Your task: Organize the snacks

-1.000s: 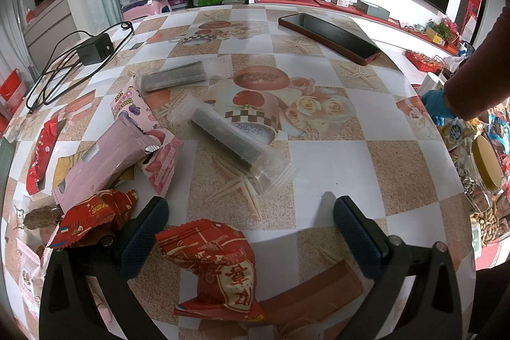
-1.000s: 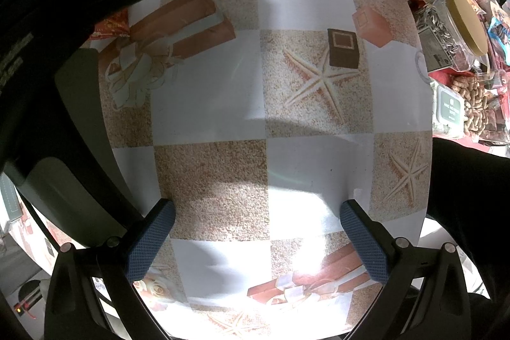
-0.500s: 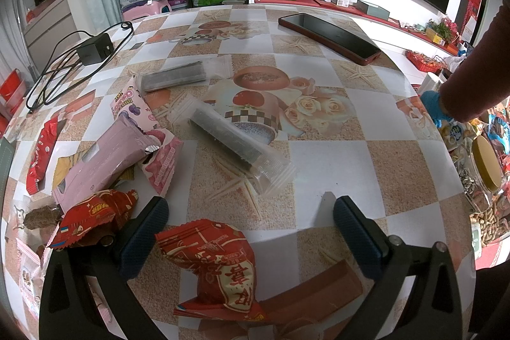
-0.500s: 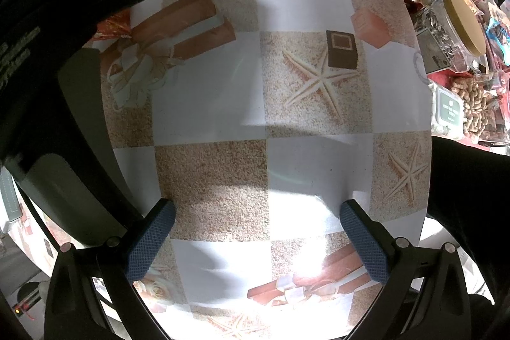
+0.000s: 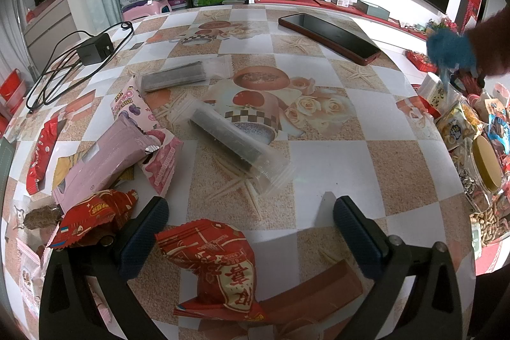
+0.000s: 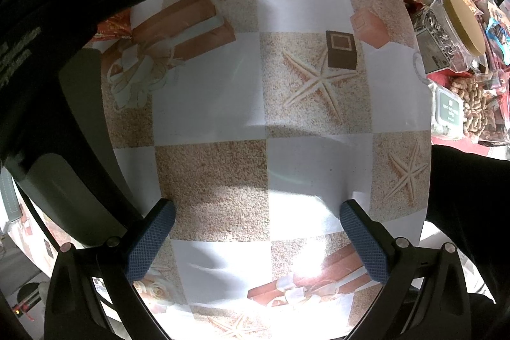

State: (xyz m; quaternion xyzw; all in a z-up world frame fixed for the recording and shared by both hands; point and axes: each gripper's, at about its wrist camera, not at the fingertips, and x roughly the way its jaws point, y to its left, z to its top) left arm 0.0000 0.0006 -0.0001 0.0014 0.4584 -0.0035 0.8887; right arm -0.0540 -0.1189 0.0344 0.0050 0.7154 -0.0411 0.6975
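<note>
Hovering low over the table (image 5: pixel 334 155), your left hand-held gripper (image 5: pixel 251 225) has its fingers spread wide apart and empty. A red snack pack (image 5: pixel 216 266) lies between them, nearer the left finger, not clamped. Just beyond the tips lies a clear tube (image 5: pixel 236 145) with dark contents, set diagonally. To its left sits a pile: a pink bar (image 5: pixel 98 164) resting across a pink-and-white packet (image 5: pixel 162 161), a red crumpled wrapper (image 5: pixel 92 219) touching the left finger's outer side, and a long red sachet (image 5: pixel 40 158) near the table's edge. A second grey tube (image 5: pixel 173 80) lies farther back, and beyond it a black charger (image 5: pixel 94 50) with its cable. A phone (image 5: pixel 328 37) rests at the far side.

Your right hand-held gripper (image 6: pixel 256 231) is also wide apart and holds nothing, pointing down at bare checked tablecloth. Above it in the right wrist view, the dark body of the other gripper crosses the frame.

Off the table's right edge sits a heap of sorted snacks (image 5: pixel 459 123), with a gold-lidded jar (image 6: pixel 459 24) of seeds and peanuts (image 6: pixel 478 104) beside it. A blue-gloved hand (image 5: pixel 449 48) reaches over that heap.
</note>
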